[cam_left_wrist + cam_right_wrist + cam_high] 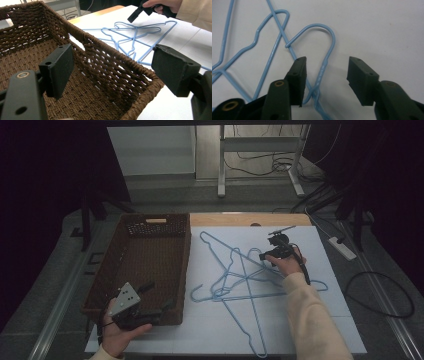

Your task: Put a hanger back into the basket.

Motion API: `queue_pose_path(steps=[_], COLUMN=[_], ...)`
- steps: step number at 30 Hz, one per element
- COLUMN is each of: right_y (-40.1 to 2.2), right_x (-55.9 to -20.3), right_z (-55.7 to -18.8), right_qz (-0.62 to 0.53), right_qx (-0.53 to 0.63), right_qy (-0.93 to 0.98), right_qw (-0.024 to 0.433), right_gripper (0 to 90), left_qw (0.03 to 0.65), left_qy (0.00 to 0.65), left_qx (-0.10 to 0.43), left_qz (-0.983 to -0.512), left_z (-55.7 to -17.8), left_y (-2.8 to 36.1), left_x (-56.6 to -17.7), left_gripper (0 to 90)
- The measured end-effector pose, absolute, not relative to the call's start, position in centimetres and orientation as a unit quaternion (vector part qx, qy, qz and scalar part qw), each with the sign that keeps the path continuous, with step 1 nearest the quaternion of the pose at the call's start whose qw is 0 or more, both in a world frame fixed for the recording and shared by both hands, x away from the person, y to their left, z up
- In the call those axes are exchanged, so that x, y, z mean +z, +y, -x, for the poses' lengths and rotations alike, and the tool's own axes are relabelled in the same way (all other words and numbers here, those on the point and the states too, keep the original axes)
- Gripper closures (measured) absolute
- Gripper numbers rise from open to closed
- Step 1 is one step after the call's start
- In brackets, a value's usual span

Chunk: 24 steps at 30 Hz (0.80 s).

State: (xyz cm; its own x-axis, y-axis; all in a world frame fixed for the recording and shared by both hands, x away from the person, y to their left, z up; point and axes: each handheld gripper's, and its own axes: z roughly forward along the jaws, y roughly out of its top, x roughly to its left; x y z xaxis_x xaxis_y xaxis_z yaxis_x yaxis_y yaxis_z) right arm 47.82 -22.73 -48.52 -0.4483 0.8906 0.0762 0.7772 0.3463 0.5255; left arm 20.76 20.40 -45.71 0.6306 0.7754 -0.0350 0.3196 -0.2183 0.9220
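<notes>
Thin blue wire hangers (240,280) lie tangled; perhaps three.

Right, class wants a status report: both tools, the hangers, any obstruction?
Right tool open, straddling a blue hanger's neck. Left tool open over basket. Hangers tangled.

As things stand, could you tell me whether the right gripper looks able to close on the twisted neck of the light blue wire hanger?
Probably yes: the right gripper already straddles the light blue wire hanger at its twisted neck, jaws apart, nothing between them but that wire.
</notes>
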Motion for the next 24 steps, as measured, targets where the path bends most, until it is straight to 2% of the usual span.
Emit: queue_pose_path(steps=[9, 18, 24], right_y=[-21.4, -20.9, -21.4], right_x=[-49.9, -50.0, -49.2], right_z=[-48.8, -48.9, -48.7], right_qz=[-0.522, -0.56, -0.588], right_qx=[0.221, 0.204, 0.234], right_qy=[0.816, 0.795, 0.769], right_qw=[0.114, 0.116, 0.093], right_gripper=[64.1, 83.0, 85.7], left_qw=[0.508, 0.512, 0.513], left_qy=[0.368, 0.368, 0.366], left_qx=[0.224, 0.223, 0.226], left_qz=[-0.746, -0.744, -0.743], left_z=[-20.7, -20.7, -20.6], left_y=[20.5, 20.5, 20.5], left_x=[-45.7, -45.6, -45.5], left_gripper=[18.8, 18.9, 19.2])
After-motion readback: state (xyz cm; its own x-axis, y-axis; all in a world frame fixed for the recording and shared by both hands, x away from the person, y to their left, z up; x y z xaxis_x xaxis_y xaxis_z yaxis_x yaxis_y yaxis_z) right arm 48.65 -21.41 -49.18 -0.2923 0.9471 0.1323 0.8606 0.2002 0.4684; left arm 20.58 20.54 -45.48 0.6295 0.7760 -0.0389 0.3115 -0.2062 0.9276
